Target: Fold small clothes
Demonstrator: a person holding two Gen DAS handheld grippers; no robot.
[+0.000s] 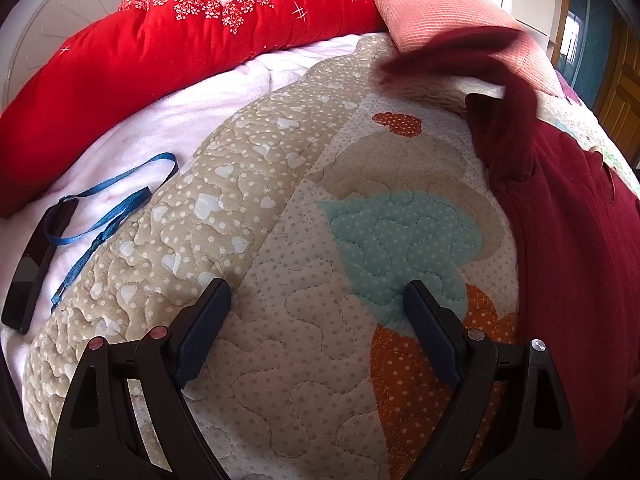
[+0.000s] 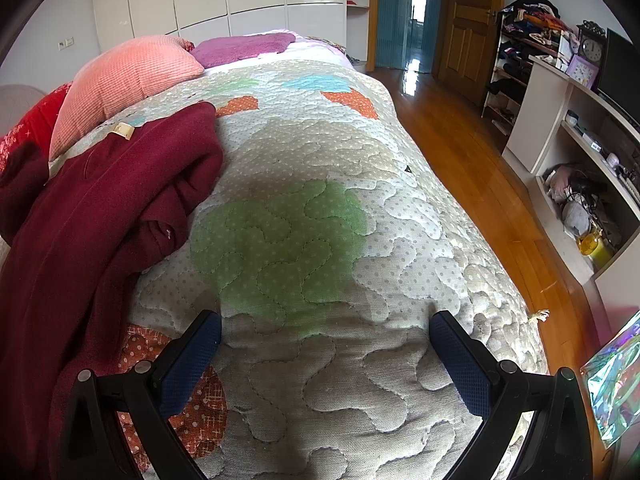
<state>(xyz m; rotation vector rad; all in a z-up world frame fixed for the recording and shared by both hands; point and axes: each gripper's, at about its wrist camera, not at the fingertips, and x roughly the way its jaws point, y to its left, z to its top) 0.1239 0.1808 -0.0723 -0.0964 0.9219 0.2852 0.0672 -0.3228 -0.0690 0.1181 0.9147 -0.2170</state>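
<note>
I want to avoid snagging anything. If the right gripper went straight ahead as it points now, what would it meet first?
Probably the quilt: the open right gripper aims at its green patch. The maroon garment lies left of that line.

The bed has a bumpy quilt with dots and colored patches. A dark red top lies crumpled on the quilt. A pink pillow and a red blanket sit at one end. A black phone with a blue strap lies on the white sheet beside the quilt.
</note>
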